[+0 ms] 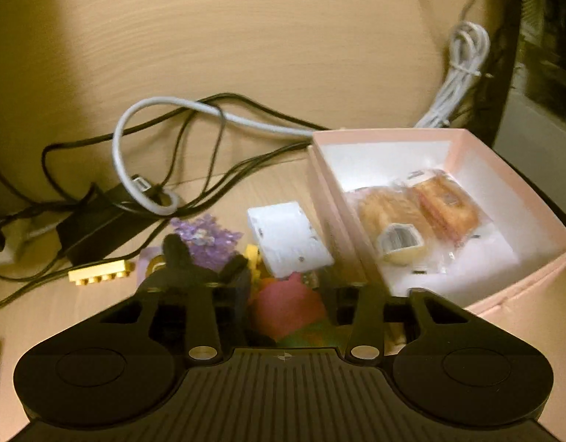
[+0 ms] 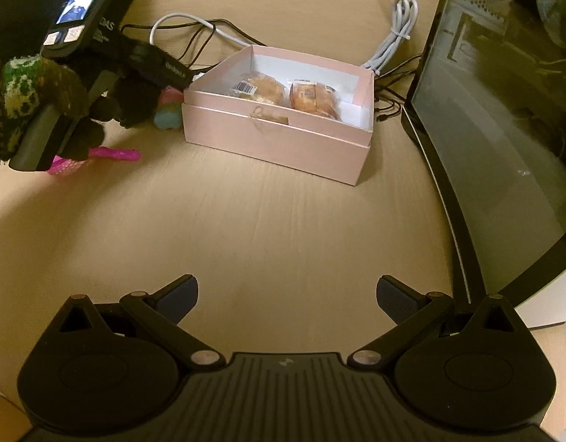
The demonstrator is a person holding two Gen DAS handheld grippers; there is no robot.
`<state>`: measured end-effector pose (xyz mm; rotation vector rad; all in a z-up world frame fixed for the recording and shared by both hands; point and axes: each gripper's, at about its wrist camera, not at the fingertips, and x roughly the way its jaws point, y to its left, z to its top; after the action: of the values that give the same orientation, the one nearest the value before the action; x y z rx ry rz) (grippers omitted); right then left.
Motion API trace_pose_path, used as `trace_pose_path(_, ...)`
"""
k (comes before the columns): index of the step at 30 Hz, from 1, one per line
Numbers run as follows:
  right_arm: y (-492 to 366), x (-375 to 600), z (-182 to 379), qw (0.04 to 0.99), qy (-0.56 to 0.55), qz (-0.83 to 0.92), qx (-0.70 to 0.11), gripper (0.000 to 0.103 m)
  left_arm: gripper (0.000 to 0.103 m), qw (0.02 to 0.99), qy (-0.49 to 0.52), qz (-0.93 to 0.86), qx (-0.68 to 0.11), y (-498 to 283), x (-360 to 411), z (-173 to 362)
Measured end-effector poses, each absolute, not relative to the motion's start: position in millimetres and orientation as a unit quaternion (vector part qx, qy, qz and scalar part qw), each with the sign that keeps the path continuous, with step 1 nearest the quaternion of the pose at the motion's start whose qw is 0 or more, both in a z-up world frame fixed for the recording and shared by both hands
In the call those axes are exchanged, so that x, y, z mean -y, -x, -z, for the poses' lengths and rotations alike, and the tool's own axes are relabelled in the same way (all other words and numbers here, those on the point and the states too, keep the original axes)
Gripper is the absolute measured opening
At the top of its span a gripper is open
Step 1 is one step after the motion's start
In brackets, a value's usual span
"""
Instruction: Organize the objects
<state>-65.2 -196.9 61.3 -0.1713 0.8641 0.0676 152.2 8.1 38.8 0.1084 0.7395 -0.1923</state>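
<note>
In the left wrist view my left gripper (image 1: pixel 290 294) is shut on a soft pink toy (image 1: pixel 288 307) with green and yellow parts, which fills the gap between the two black fingers. The toy lies in a small pile just left of an open pink box (image 1: pixel 393 134). Inside the box are two wrapped pastries (image 1: pixel 419 213). In the right wrist view the same toy (image 2: pixel 168 112) shows against the left wall of the box (image 2: pixel 275 140). My right gripper (image 2: pixel 286 294) hangs open over bare tabletop in front of the box, with nothing between its fingers.
A white adapter block (image 1: pixel 286 239), a purple sparkly piece (image 1: pixel 205 237) and a yellow brick (image 1: pixel 100 272) lie by the toy. Black and grey cables (image 1: pixel 135 125) trail behind. A tied white cable (image 2: pixel 397 33) lies behind the box. A dark monitor (image 2: pixel 503 110) bounds the right. A knitted-gloved hand (image 2: pixel 25 95) is at left.
</note>
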Motion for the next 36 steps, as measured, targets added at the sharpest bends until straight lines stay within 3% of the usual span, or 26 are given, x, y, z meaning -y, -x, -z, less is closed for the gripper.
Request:
trace_pose_path(2,64.7,198.9,-63.6,0.906,0.086,-0.034,-0.413,0.103,0.023,0.923,-0.043,0.083,-0.373,-152.2,-8.3,-40.7)
trace_pose_path(3,64.6,200.8,-65.5,0.908,0.085,-0.035,-0.409,0.103,0.013,0.922,-0.03,0.081,-0.378,-151.2,-11.1,-42.9)
trace_pose_path(4,63.4,202.6,-66.8,0.909,0.084,-0.036,-0.406,0.103,0.01,0.921,-0.014,0.084,-0.381,-149.0,-15.2,-46.2)
trace_pose_path(15,36.3,169.9,-62.6,0.907,0.09,-0.103,-0.398,0.103,0.01,0.925,0.097,0.112,-0.351,-17.6,-81.0,-97.2)
trace_pose_path(23,8.1,72.2,-61.9,0.893,0.137,-0.211,-0.372,0.103,0.01,0.918,0.169,-0.005,-0.358,57.1,-174.5,-96.5)
trace_pose_path(29,-9.1,-30.6,-61.6,0.892,0.191,-0.274,-0.306,0.101,0.01,0.915,0.201,-0.061,-0.345,87.5,-211.0,-99.0)
trace_pose_path(31,-14.0,-58.4,-58.7,0.891,0.208,-0.284,-0.287,0.087,0.01,0.915,0.203,-0.069,-0.343,95.5,-218.1,-100.7)
trace_pose_path(35,-24.8,-96.6,-46.5,0.873,0.243,-0.3,-0.3,0.042,0.01,0.911,0.206,-0.075,-0.35,104.9,-231.2,-98.7)
trace_pose_path(36,-26.2,-97.9,-44.1,0.866,0.245,-0.304,-0.314,0.039,0.01,0.91,0.205,-0.075,-0.353,104.3,-232.8,-96.9)
